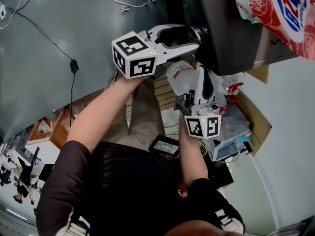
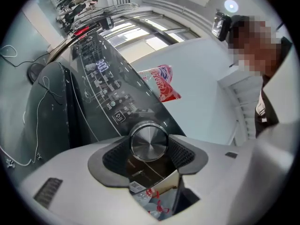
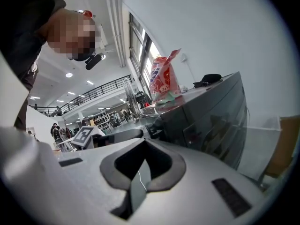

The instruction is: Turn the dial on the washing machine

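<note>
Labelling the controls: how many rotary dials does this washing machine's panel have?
1. The silver dial sits at the near end of the dark control panel, gripped between the left gripper's jaws. Panel areas outside the views could hide more.

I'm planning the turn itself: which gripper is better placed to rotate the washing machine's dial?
Left. The left gripper has its jaws on either side of the dial, closed on it. The right gripper is shut on nothing and hangs lower, beside the washing machine, away from the dial.
</note>
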Demonstrator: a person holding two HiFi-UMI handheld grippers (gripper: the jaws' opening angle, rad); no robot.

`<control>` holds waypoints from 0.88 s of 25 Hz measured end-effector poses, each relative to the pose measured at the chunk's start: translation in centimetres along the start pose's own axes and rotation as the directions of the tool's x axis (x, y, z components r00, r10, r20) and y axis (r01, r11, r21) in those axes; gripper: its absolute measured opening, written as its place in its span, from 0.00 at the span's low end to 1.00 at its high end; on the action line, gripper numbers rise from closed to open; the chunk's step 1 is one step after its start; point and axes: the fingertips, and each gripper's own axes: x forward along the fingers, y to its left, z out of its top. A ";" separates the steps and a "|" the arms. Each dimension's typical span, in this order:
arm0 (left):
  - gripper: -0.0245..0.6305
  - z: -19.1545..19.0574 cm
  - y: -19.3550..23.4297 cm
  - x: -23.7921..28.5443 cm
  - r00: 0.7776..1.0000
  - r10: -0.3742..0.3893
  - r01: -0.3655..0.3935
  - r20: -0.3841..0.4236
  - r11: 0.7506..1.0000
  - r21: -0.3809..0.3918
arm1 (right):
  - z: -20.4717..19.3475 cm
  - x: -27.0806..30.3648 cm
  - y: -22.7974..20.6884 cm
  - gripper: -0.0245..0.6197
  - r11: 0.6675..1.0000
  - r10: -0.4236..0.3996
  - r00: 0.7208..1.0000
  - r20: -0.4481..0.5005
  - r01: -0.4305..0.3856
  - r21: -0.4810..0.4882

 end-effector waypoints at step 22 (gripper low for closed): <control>0.43 0.0 0.4 -0.2 0.998 0.023 -0.009 0.052 0.966 -0.258 | 0.0 -0.3 -0.2 0.04 1.000 -0.009 1.000 0.015 0.009 0.001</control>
